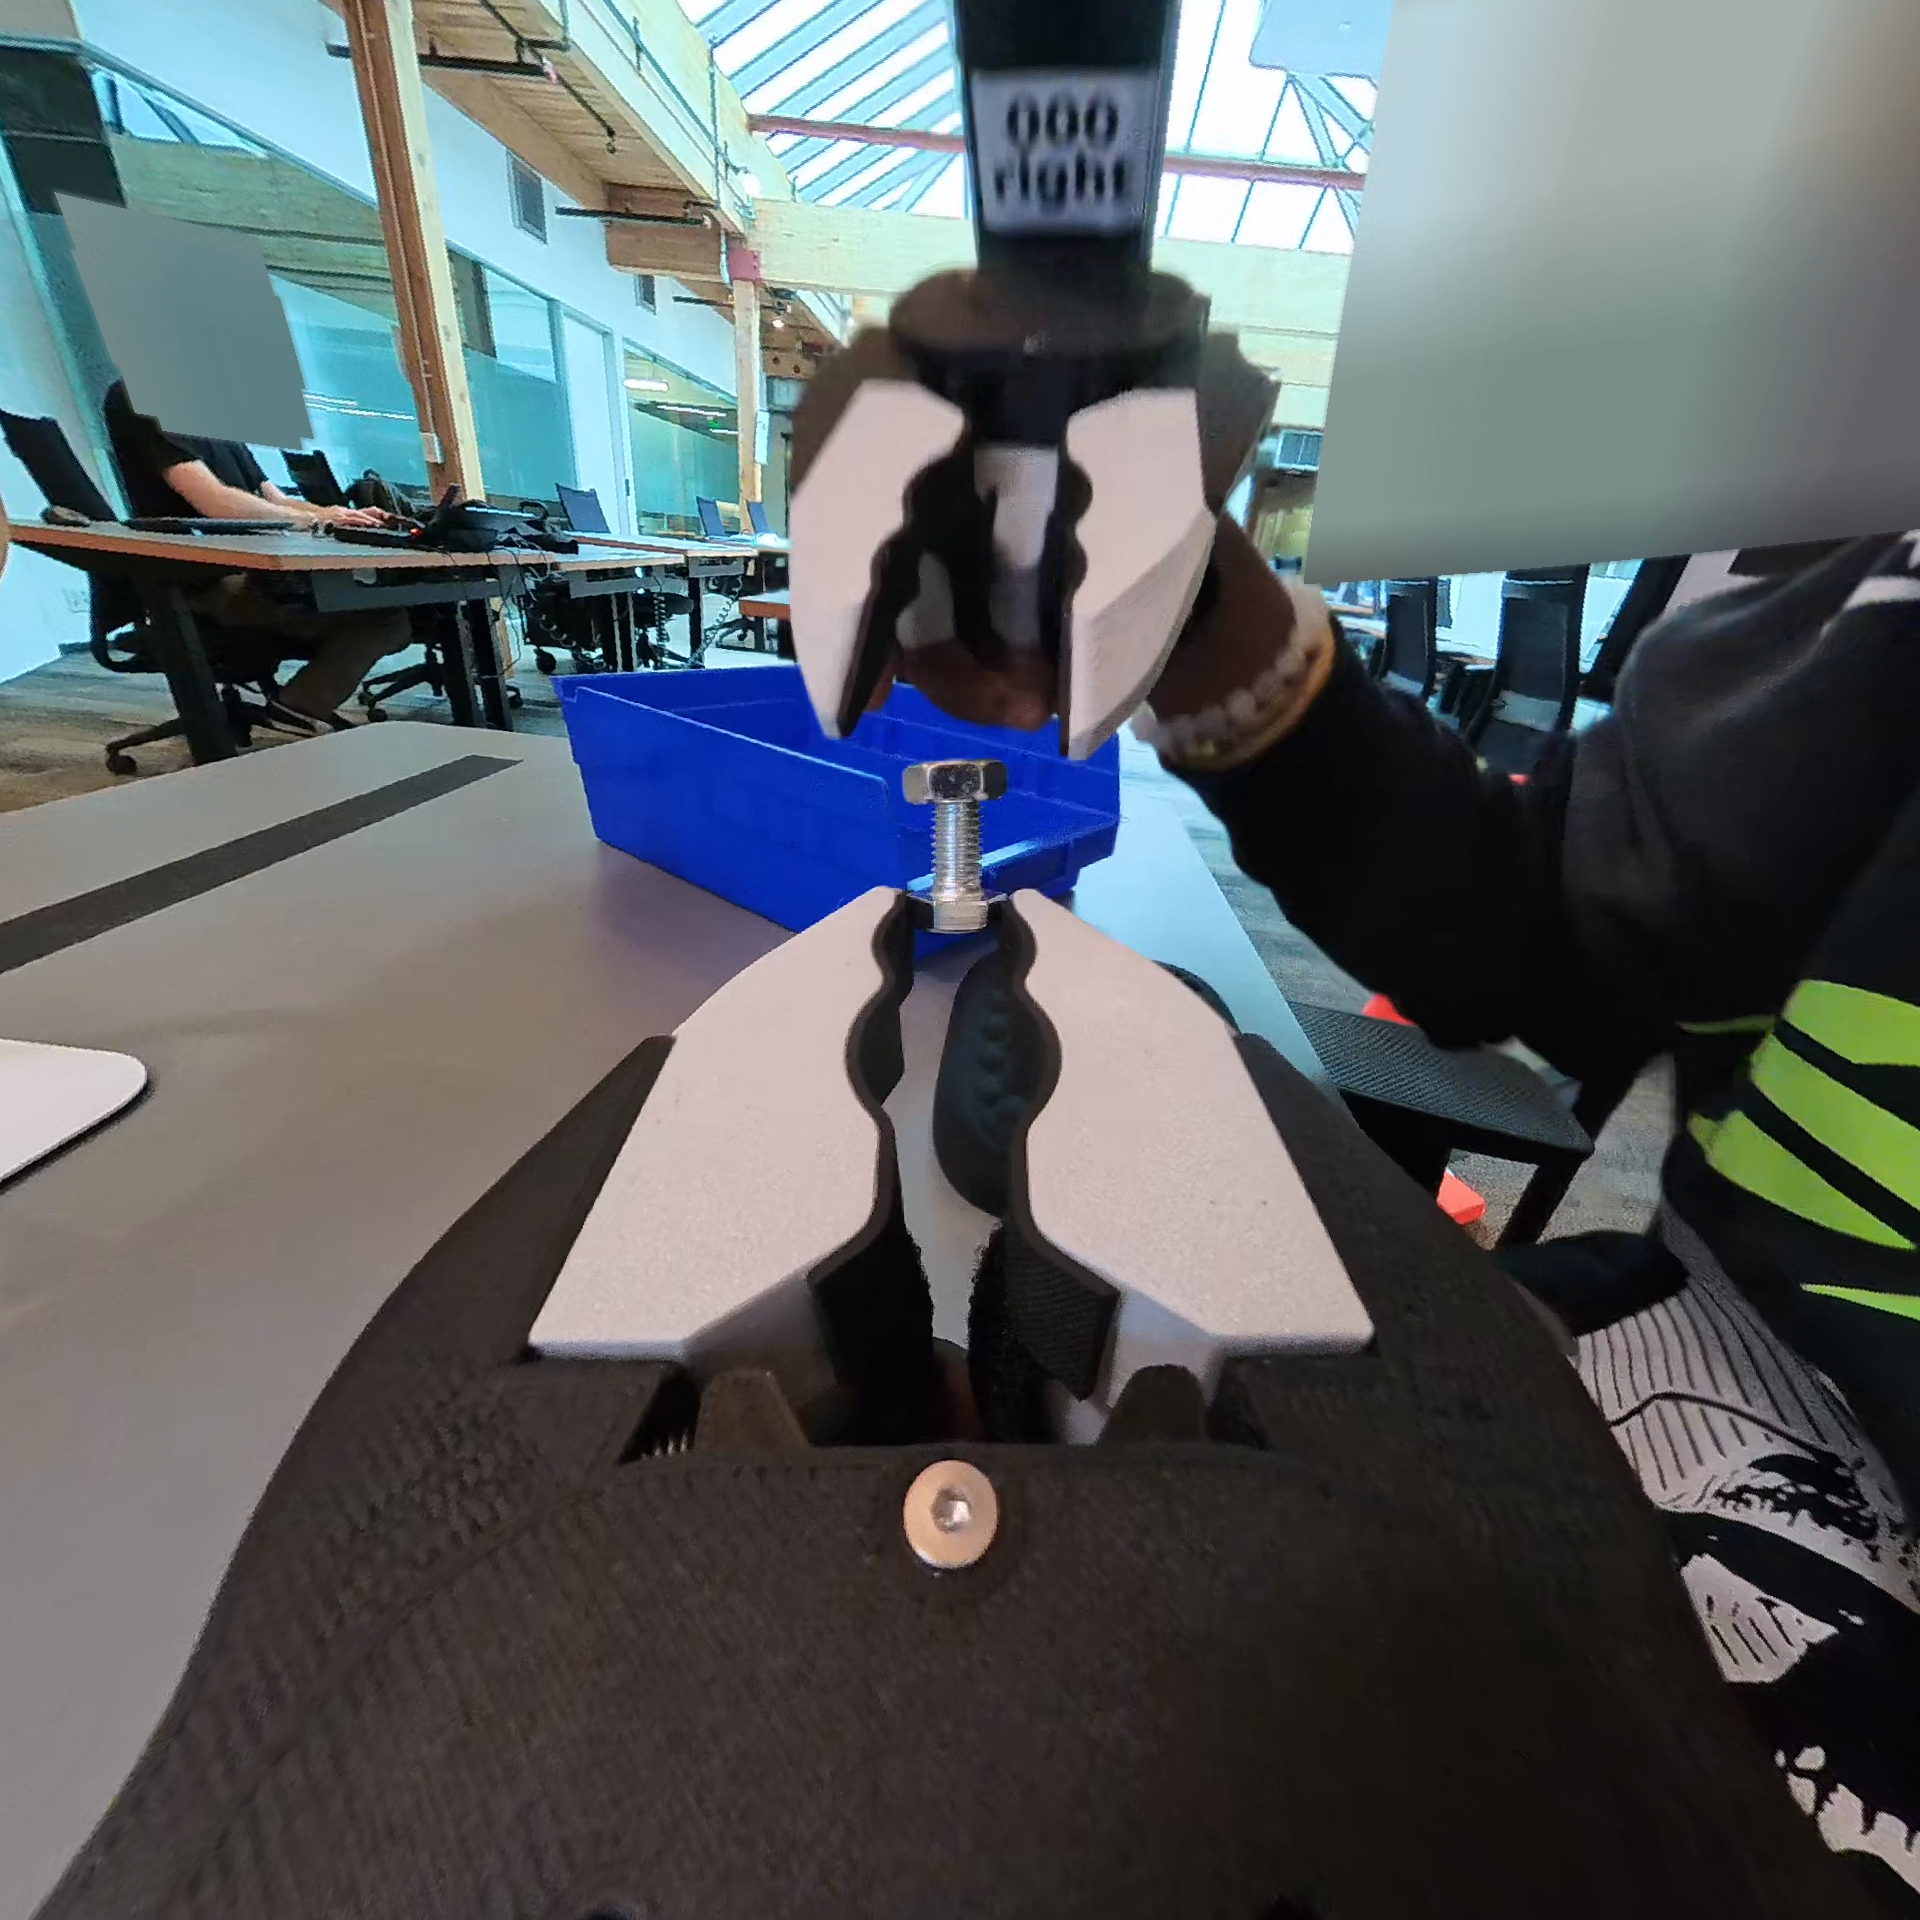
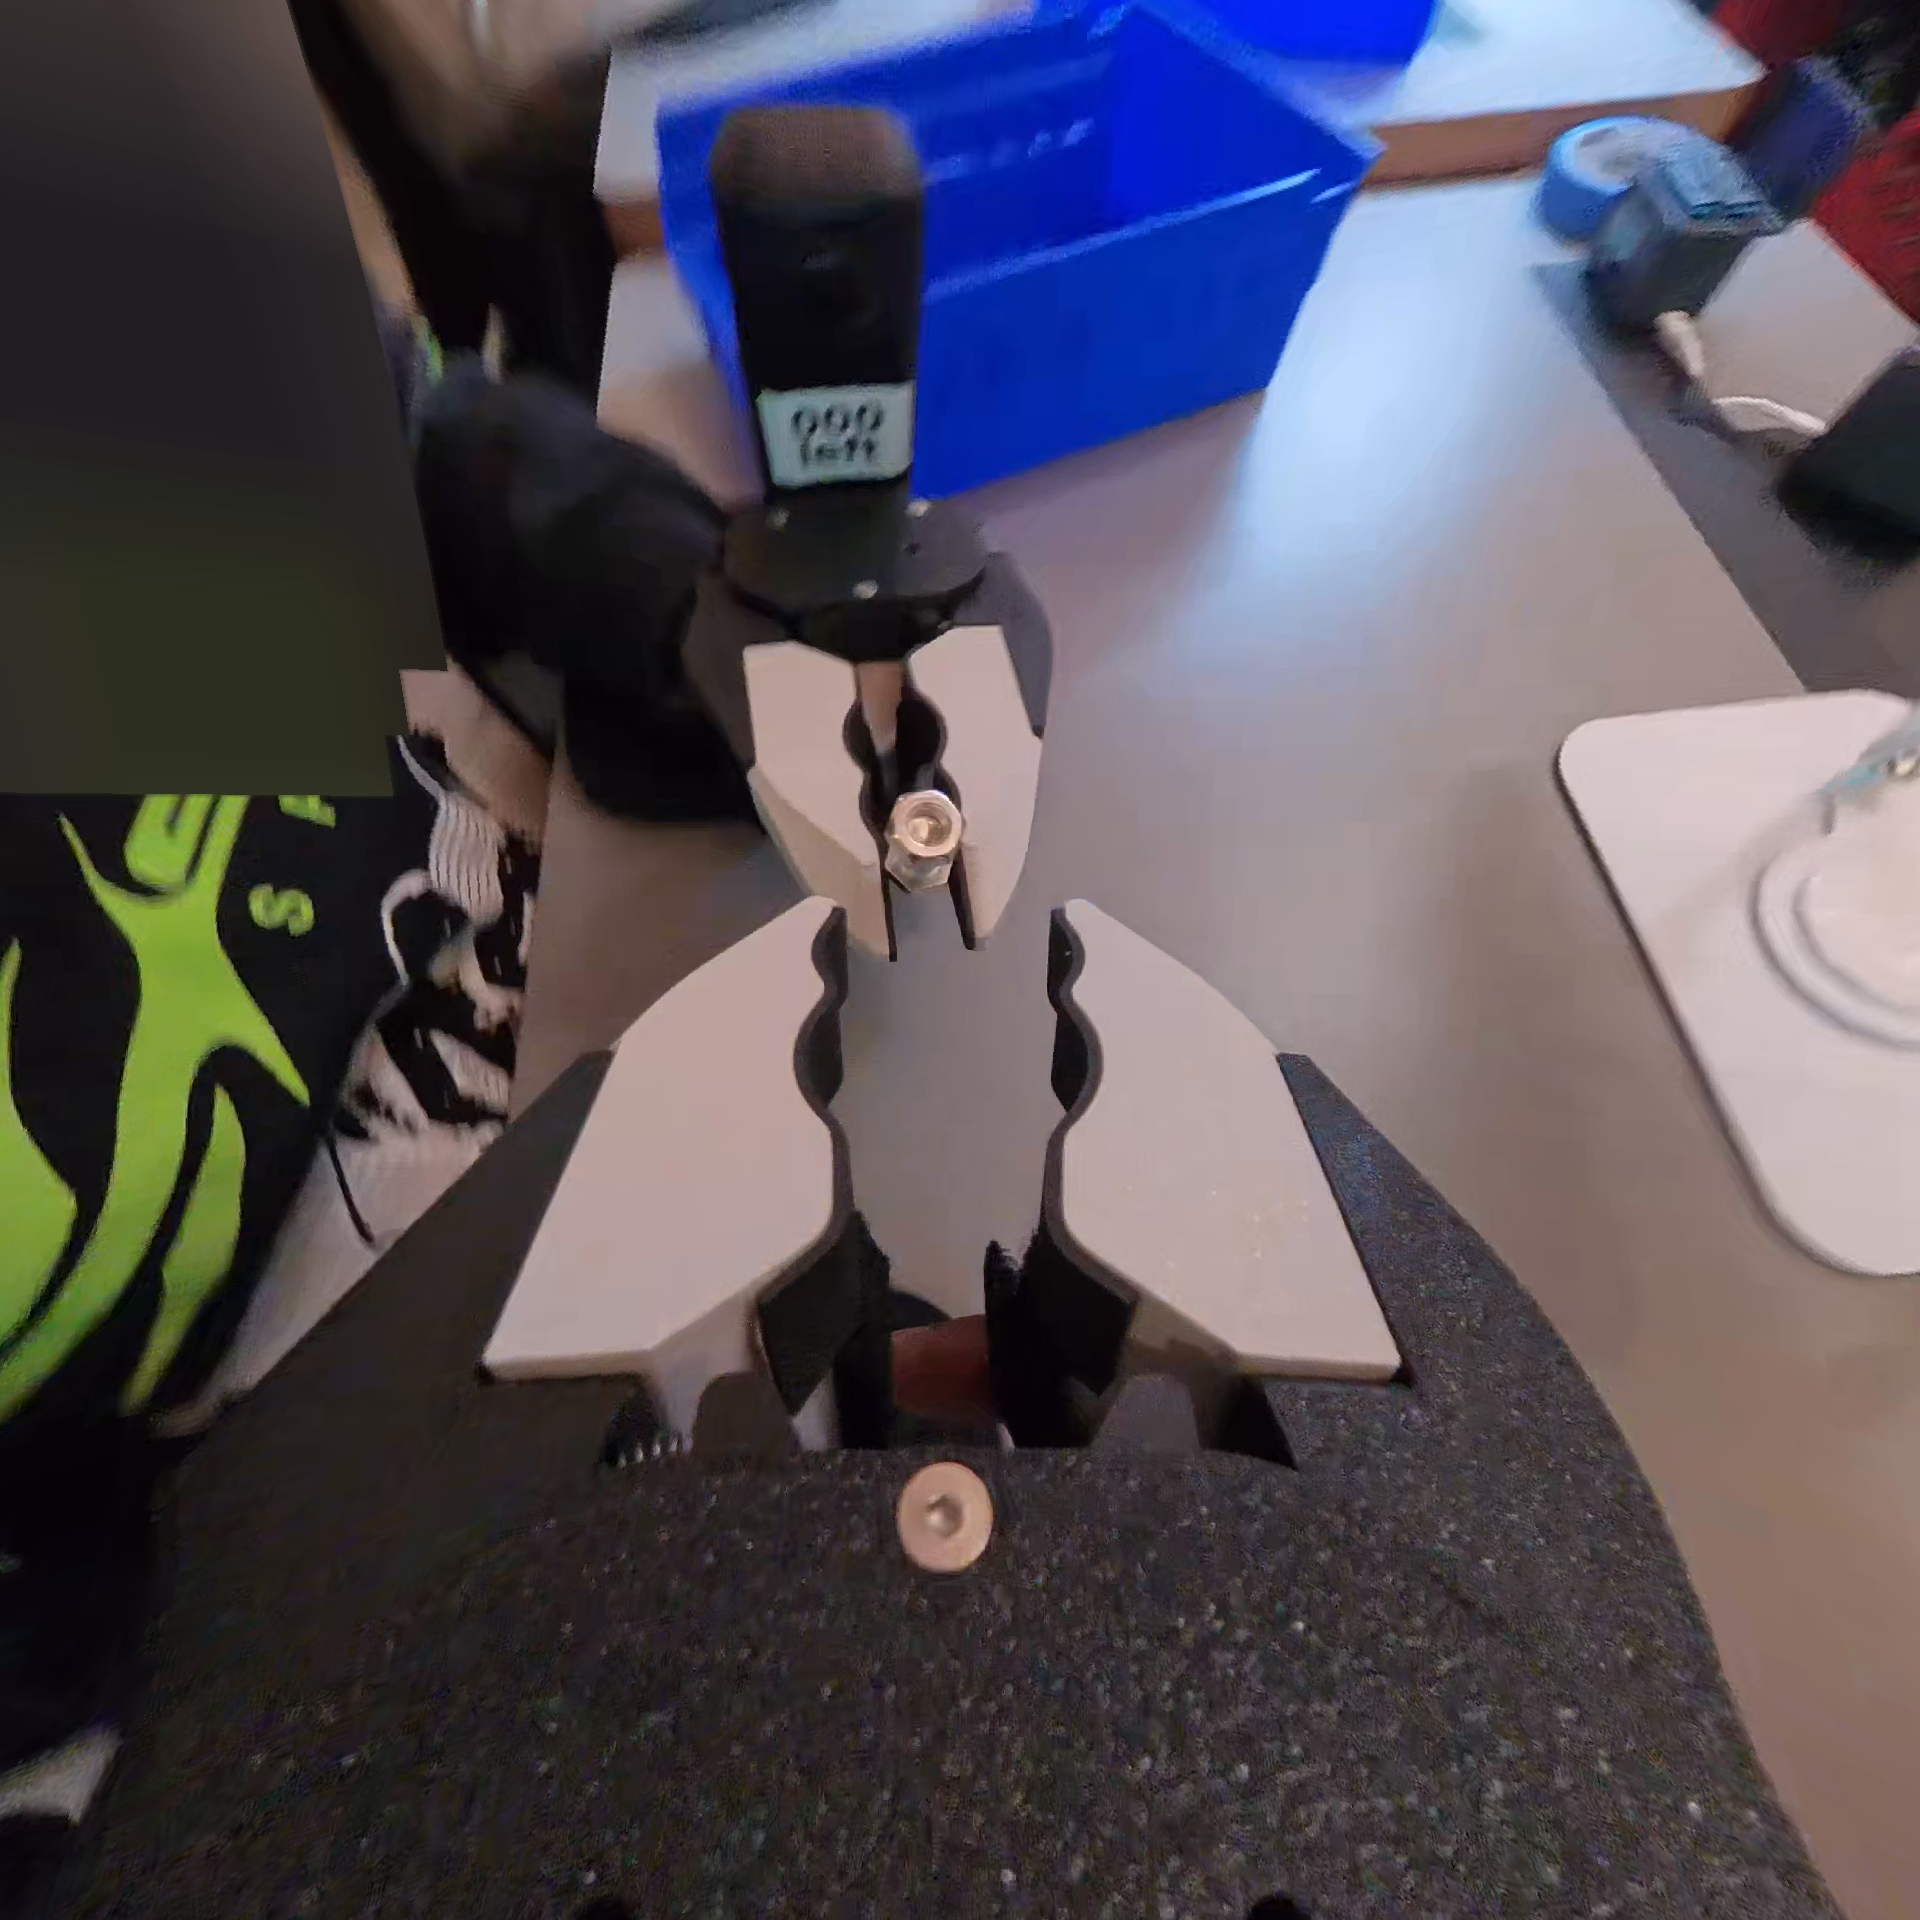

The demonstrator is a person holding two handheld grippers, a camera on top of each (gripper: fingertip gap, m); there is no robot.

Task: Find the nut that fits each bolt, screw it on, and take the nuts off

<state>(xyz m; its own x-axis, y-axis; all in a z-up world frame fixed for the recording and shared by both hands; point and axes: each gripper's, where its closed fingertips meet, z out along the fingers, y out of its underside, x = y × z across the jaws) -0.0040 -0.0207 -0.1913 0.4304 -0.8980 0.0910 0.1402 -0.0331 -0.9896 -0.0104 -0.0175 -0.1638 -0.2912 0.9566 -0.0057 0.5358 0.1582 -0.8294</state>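
The left gripper (image 1: 953, 914) has its two grey fingers pressed in on the lower end of a silver bolt (image 1: 954, 844), which stands upright above the tips with its threaded shank bare in the middle. A hexagonal piece sits at the top of the shank and another is pinched between the tips; which is the bolt's head and which a nut (image 1: 954, 781) I can't say for sure from here, as the fingers hide part of the lower one. The right gripper (image 1: 956, 732) hangs just above the bolt, pointing down at it, fingers spread and holding nothing, its tips close to the top hexagon without touching it. It is smeared by blur, and the hand (image 1: 1236, 623) behind it is mostly covered by its body. From the right wrist view the bolt (image 2: 923, 831) shows end-on, a small bright hexagon between the left gripper's (image 2: 928, 940) tips, and the rest of it is foreshortened away. The blue bin (image 1: 748, 790) stands on the grey table (image 1: 312, 987) behind the grippers; its inside is out of sight from both angles. The things at the table's far right edge are too blurred to name.
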